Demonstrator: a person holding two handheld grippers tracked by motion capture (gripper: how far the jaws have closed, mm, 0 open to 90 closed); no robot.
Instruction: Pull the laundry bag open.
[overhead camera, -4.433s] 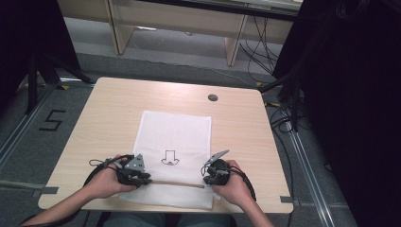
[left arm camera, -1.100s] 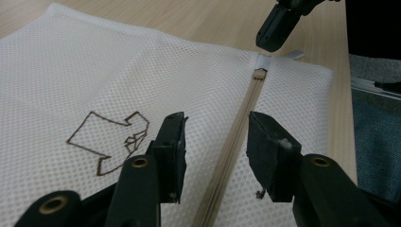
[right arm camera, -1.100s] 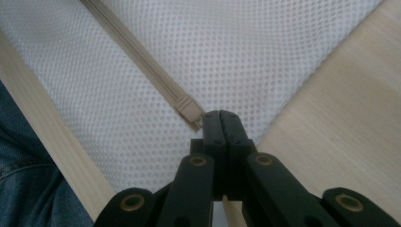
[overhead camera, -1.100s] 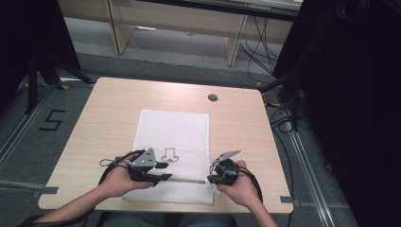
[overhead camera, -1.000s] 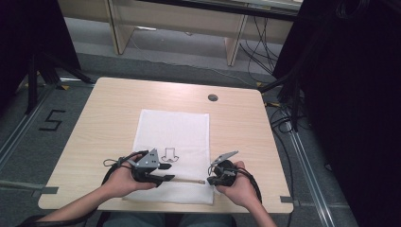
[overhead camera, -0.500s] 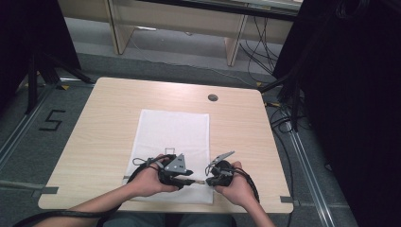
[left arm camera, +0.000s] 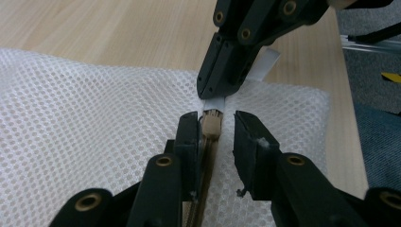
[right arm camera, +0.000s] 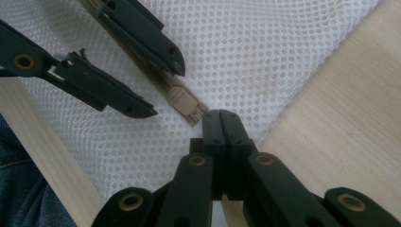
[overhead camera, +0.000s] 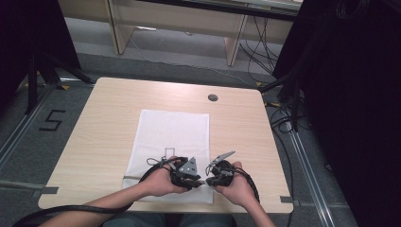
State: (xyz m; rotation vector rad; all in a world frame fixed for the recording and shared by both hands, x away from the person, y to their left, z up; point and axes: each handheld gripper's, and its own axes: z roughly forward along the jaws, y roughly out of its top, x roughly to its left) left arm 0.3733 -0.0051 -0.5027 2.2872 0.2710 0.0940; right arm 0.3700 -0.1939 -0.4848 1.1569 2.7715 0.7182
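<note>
White mesh bag (overhead camera: pixel 172 142), one beige zipper pull (left arm camera: pixel 212 127), two grippers

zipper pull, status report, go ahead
Right gripper shut on white tab at zipper's end. Left gripper closing, jaws astride zipper pull, not pressing yet. Nothing blocking on mesh bag.

A light wooden table (overhead camera: pixel 113 118) takes up the middle of the high view, with a small dark round grommet (overhead camera: pixel 213 98) set into it right of centre, towards its far edge. On the grey floor at the left of the frame a black figure "5" (overhead camera: pixel 52 121) is marked, with a black stand (overhead camera: pixel 35 71) above it in the upper left, while pale wooden furniture legs (overhead camera: pixel 235 45) stand at the top centre. Black cables (overhead camera: pixel 283 118) trail over the floor at the right, beside a dark curtain (overhead camera: pixel 350 94) covering the right side of the frame.
</note>
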